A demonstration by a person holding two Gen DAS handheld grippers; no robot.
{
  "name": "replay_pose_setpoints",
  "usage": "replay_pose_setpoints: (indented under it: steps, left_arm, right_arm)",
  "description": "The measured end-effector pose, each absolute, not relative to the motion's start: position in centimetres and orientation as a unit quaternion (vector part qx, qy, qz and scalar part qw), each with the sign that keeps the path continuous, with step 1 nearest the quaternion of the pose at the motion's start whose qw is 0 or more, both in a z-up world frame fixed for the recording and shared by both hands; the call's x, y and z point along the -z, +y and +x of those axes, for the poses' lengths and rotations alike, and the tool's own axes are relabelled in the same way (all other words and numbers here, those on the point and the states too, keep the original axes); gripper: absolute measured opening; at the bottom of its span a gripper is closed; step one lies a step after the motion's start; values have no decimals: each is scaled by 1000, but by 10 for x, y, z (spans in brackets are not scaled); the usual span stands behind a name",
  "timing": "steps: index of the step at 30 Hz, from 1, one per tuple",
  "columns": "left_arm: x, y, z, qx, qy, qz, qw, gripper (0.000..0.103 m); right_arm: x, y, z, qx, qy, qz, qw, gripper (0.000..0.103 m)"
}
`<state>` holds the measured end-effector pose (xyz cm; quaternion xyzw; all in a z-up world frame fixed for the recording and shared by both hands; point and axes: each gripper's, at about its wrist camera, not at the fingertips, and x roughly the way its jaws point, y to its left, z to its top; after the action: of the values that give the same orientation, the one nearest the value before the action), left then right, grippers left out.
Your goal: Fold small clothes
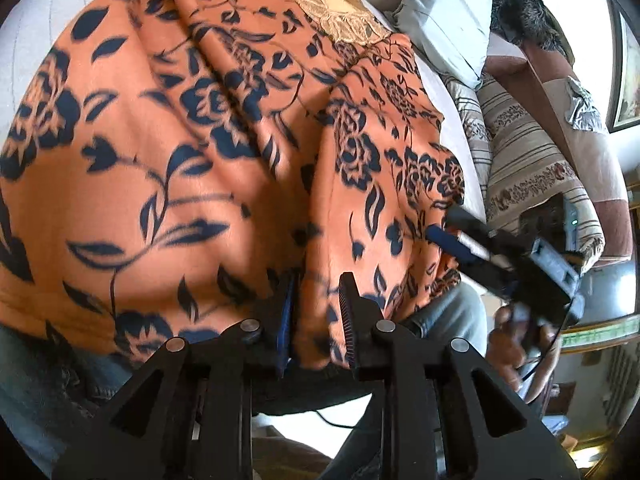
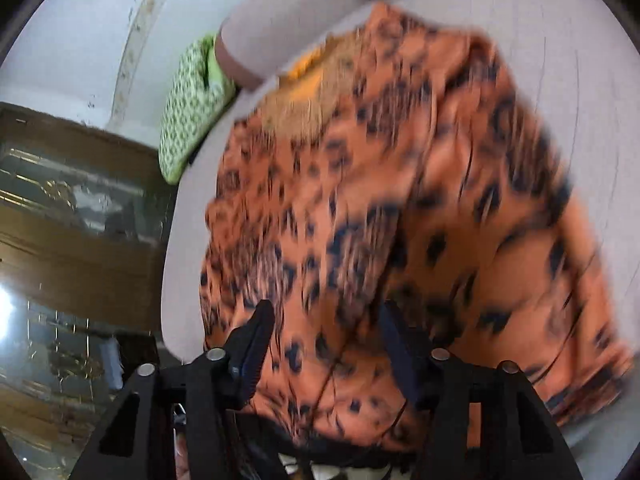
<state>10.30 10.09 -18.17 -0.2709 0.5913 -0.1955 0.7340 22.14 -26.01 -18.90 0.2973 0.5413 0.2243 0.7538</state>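
Observation:
An orange garment (image 1: pixel 180 140) with a dark blue flower print and a beige lace collar (image 1: pixel 328 4) lies spread on a pale bed sheet (image 1: pixel 40 60). My left gripper (image 1: pixel 318 304) stands at its near hem, open. A fold of the cloth lies loose in the gap and the ribbed pad shows bare. In the left wrist view my right gripper (image 1: pixel 444 226) points at the garment's right edge. In its own blurred view the right gripper (image 2: pixel 328 332) is open wide over the garment (image 2: pixel 400 200), near its left hem, gripping nothing.
Pale and striped pillows (image 1: pixel 528 152) are stacked right of the garment. A green patterned cloth (image 2: pixel 188 108) lies at the bed's far left edge, beside a wooden glass-fronted cabinet (image 2: pixel 72 200). The person's jeans (image 1: pixel 452 312) show below the hem.

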Motion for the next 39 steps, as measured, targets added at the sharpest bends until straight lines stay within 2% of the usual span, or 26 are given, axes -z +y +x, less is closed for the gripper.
replay_pose_setpoints:
  steps: [2, 3, 5, 9, 13, 17, 21, 24, 31, 39]
  left_arm:
    - [188, 104, 101, 188, 600, -278, 727, 19]
    - [188, 105, 101, 184, 599, -276, 729, 8]
    - [178, 106, 97, 184, 589, -273, 738, 5]
    - [147, 118, 86, 215, 551, -302, 748, 5]
    - [164, 134, 89, 158, 566, -280, 759, 5]
    - [168, 142, 79, 174, 576, -317, 733, 6]
    - [147, 144, 71, 187, 558, -310, 747, 16]
    - [139, 149, 76, 184, 547, -316, 753, 16]
    - [127, 182, 126, 131, 505, -361, 773, 16]
    - [99, 214, 241, 63, 470, -353, 806, 16]
  right_arm:
    - [200, -253, 212, -218, 552, 298, 748, 50]
    - [202, -251, 209, -216, 553, 297, 747, 50]
    - [202, -252, 205, -211, 551, 295, 751, 49]
    - [190, -261, 198, -217, 534, 297, 761, 49]
    - [179, -261, 194, -215, 526, 279, 774, 49]
    - [173, -268, 199, -204, 523, 280, 779, 49]
    - [152, -287, 208, -182, 499, 287, 797, 49]
    - [142, -298, 224, -173, 492, 295, 800, 49]
    - [110, -302, 273, -184, 471, 291, 812, 49]
    - [94, -309, 353, -178, 470, 268, 822, 49]
